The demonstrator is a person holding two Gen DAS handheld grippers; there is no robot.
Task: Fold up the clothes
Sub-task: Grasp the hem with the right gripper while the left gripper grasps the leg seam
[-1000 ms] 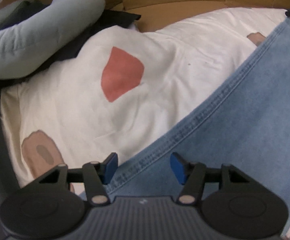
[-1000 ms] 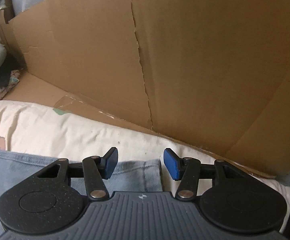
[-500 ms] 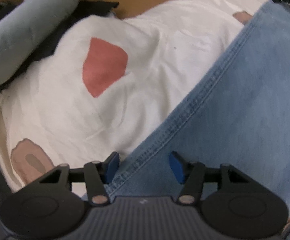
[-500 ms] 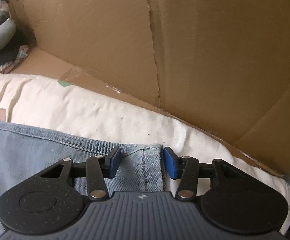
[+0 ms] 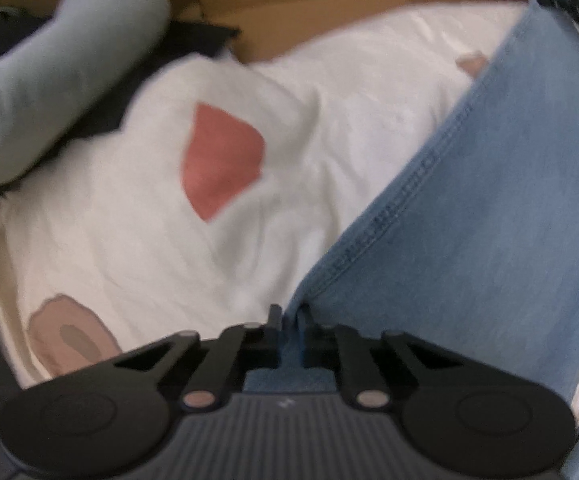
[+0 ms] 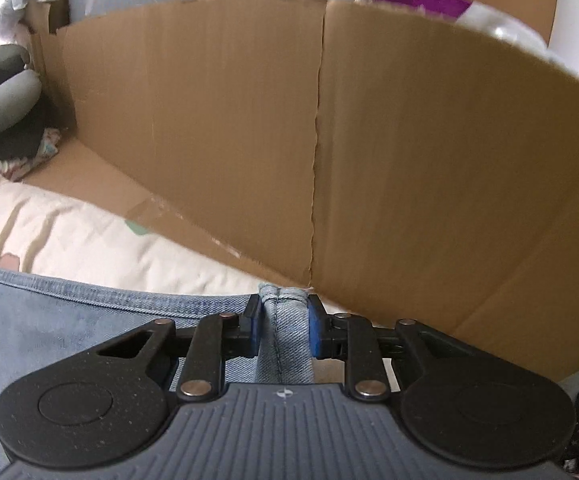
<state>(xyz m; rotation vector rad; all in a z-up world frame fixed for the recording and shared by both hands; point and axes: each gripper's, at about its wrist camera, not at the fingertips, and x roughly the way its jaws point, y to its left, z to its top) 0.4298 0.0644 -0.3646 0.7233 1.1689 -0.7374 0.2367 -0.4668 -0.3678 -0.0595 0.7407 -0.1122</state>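
Between both pairs of jaws: light-blue jeans, pinched at two places.

At the bottom centre of the left wrist view, the left gripper has clamped nearly shut on the seamed edge of the jeans, which run toward the upper right across a white sheet with a red patch; a grey-blue cushion lies upper left. Bottom centre of the right wrist view, the right gripper is closing on a bunched denim fold, pads pressing it, below a cardboard wall.

Brown cardboard wall, cream patterned bedsheet, grey pillow
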